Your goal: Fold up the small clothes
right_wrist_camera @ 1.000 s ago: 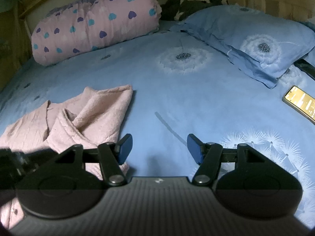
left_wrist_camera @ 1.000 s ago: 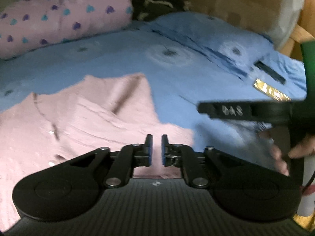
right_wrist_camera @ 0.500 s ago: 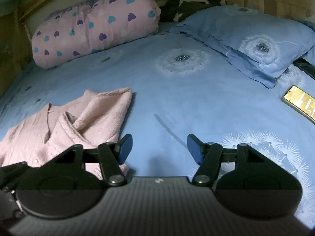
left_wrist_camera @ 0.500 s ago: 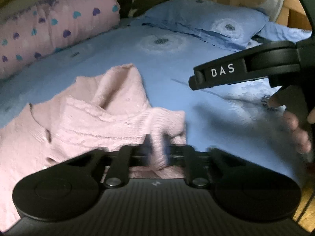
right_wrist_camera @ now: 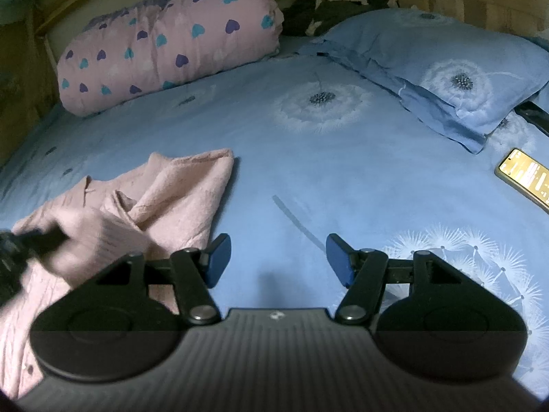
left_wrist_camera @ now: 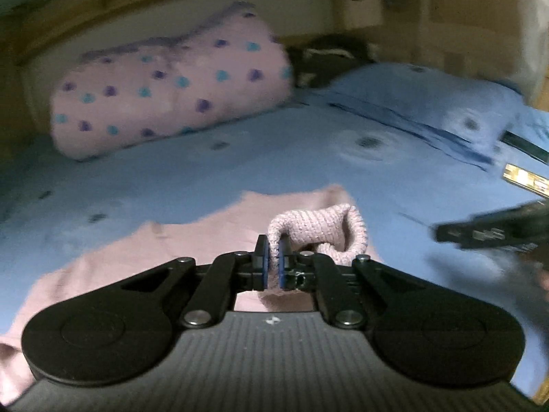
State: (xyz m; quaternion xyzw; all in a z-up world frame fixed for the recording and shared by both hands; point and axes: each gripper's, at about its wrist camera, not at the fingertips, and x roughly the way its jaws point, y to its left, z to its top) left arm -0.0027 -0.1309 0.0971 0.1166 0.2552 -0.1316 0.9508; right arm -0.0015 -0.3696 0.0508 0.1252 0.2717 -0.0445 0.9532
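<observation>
— Where is the soft pink knitted top [left_wrist_camera: 144,261]?

— It lies on the blue flowery bed sheet [right_wrist_camera: 308,171]. The left gripper [left_wrist_camera: 271,267] has just squeezed tight on its knitted cuff [left_wrist_camera: 319,230], pinched right between the two blue pads.

— And the right gripper [right_wrist_camera: 278,257]?

— Its jaws stand apart with nothing between them. The top lies just to its left.

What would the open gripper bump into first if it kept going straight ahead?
Probably the bare blue bedsheet. The right gripper points slightly downward at it, with nothing between; the pink sweater lies off to its left.
</observation>
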